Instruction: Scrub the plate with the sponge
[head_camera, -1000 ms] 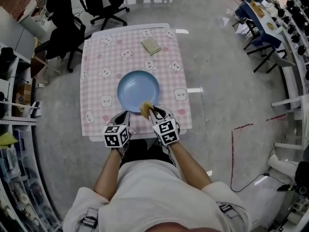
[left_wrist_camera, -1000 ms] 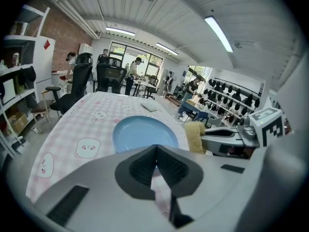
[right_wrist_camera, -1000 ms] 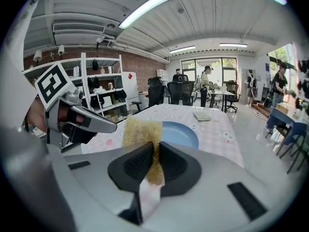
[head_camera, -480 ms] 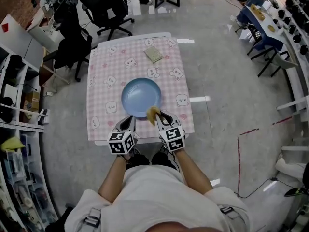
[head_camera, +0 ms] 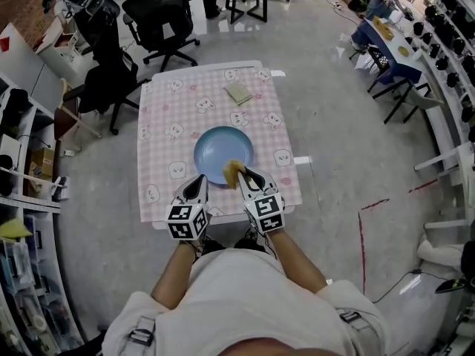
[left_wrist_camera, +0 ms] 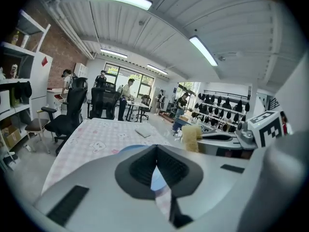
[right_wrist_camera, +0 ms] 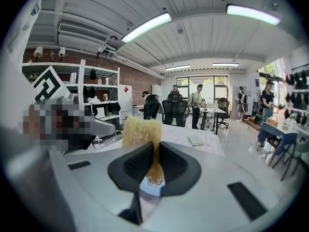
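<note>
- The grey floor (head_camera: pixel 334 124) runs wide and bare along the table's right side; on the left it narrows towards shelving at the picture's edge.
- The table (head_camera: pixel 159 110), under a pink checked cloth with bear prints, has its near edge at the person's body and its far edge towards the room.
- Two black office chairs (head_camera: pixel 159 10) stand off the far-left corner: one beyond the far edge, the other close beside the left edge.
- The blue plate (head_camera: pixel 221 150) lies flat, slightly nearer the near edge than the far one, with bare cloth on every side (widest on the left and far sides).
- The left tongs (head_camera: pixel 198 180) sit at the plate's near-left rim. In the left gripper view they (left_wrist_camera: pixel 155 149) are clenched tip to tip with nothing between them, and a sliver of plate shows behind the pads.
- The right tongs (head_camera: pixel 243 175) sit just beside them, over the plate's near rim. In the right gripper view they (right_wrist_camera: pixel 155 149) are clamped on the sponge.
- The yellow sponge (head_camera: pixel 234 172) stands on edge, its upper part (right_wrist_camera: pixel 141 132) rising past the pads; it is over the plate's near rim, right of centre, but I cannot tell whether it touches.
- A flat greenish pad (head_camera: pixel 239 93) lies near the far edge, well apart from the plate.
</note>
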The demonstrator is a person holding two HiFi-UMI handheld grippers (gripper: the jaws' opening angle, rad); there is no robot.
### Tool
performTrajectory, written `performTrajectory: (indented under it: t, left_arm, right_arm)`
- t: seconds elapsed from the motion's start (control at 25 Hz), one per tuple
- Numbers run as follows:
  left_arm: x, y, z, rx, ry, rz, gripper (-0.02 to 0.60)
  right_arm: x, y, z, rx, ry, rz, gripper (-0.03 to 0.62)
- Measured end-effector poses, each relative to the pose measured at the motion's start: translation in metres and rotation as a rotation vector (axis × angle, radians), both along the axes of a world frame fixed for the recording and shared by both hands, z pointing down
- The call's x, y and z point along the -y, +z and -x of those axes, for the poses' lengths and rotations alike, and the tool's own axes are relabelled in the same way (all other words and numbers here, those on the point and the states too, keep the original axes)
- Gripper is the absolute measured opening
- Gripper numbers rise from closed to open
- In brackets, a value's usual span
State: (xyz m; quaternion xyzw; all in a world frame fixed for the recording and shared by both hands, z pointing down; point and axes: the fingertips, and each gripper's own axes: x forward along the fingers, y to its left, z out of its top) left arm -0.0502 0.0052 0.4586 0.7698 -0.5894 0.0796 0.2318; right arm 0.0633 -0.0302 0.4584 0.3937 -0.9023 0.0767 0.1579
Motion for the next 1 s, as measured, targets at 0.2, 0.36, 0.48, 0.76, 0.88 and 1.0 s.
performTrajectory:
  t: [0.2,0.36,0.48,0.76,0.88,1.0]
  left_arm:
    - [0.000,-0.033,0.016,0.009,-0.018,-0.091,0.012]
    - [0.007,-0.074,0.022,0.029,-0.013,-0.194,0.012]
    - [0.011,-0.111,0.022,0.046,0.007,-0.283,0.012]
    - [0.008,-0.165,0.025,0.090,0.019,-0.415,0.012]
    - [0.010,-0.156,0.030,0.095,0.008,-0.393,0.012]
    - [0.006,-0.150,0.032,0.076,-0.007,-0.378,0.012]
  right_arm:
    - [0.004,-0.035,0.002,0.011,0.025,-0.083,0.043]
    - [0.017,-0.074,-0.009,0.045,0.077,-0.168,0.043]
    - [0.022,-0.106,-0.018,0.065,0.109,-0.238,0.043]
    - [0.019,-0.154,-0.032,0.107,0.160,-0.341,0.043]
    - [0.017,-0.158,-0.028,0.103,0.156,-0.355,0.043]
    - [0.015,-0.156,-0.027,0.096,0.150,-0.356,0.043]
